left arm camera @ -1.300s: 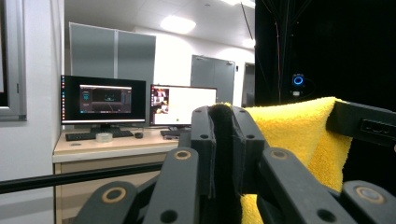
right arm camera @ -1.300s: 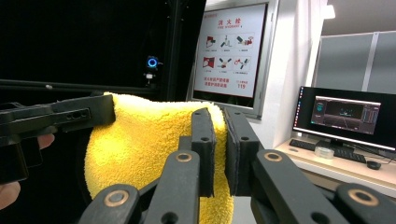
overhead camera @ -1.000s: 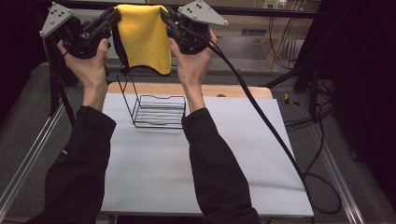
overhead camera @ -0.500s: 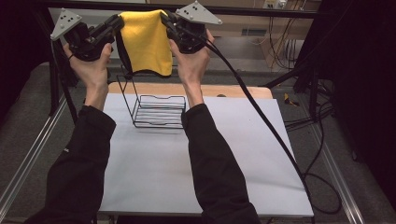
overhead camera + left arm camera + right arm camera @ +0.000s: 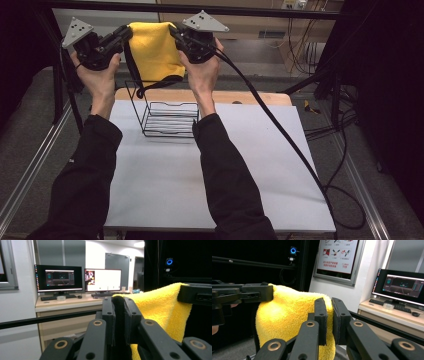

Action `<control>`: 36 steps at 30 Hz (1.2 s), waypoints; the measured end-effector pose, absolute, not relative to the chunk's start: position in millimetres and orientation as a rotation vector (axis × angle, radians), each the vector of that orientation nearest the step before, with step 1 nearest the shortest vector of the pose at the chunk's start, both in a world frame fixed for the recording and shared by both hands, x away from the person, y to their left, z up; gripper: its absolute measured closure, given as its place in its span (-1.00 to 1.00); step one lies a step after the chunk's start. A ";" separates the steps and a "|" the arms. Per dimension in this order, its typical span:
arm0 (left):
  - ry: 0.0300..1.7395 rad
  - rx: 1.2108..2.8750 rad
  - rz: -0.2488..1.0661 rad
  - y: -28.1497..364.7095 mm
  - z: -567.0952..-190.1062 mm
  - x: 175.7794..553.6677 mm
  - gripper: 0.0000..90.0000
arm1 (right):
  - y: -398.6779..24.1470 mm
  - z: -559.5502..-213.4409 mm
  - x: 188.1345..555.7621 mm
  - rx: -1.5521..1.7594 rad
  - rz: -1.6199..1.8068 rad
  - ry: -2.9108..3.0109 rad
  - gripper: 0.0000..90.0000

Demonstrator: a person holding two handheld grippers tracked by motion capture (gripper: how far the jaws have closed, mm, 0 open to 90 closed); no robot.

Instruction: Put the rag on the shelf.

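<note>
White and flat, the surface [image 5: 210,175] carries a black wire basket [image 5: 167,117] near its far edge, in front of a wooden board [image 5: 250,97]. Above the basket a yellow towel [image 5: 155,52] hangs in the air, stretched between the two hand-held grippers. On the left, the left hand-held gripper [image 5: 125,35] has its jaws closed tight on one top corner of the towel; its own view shows the cloth pinched between the pads [image 5: 108,315]. At the other top corner, the right hand-held gripper [image 5: 175,31] is likewise clamped on the towel, with yellow pile squeezed between its pads [image 5: 320,315]. Beyond the left hand-held gripper stand two lit monitors [image 5: 102,280] on a desk [image 5: 65,302].
</note>
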State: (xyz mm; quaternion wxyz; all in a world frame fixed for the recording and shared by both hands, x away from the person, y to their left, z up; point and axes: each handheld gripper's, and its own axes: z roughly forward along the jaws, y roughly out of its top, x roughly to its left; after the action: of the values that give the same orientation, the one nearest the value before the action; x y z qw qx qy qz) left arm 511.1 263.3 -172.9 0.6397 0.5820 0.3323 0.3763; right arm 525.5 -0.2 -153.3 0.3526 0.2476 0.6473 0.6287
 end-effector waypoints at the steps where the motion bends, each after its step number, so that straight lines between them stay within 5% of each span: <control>1: 0.761 1.334 0.860 263.6 -175.1 512.1 0.80 | 0.3 -155.4 526.1 0.644 1.618 1.682 0.86; 36: 0.719 1.478 0.817 273.1 -213.0 503.6 0.80 | -0.3 -181.7 518.9 0.726 1.558 1.839 0.85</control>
State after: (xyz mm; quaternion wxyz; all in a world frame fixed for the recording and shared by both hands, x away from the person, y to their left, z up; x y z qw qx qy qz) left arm 503.6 273.1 -213.0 0.6076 0.6396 0.3109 0.3536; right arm 518.9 -0.3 -181.7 0.3074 0.2743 0.6953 0.5889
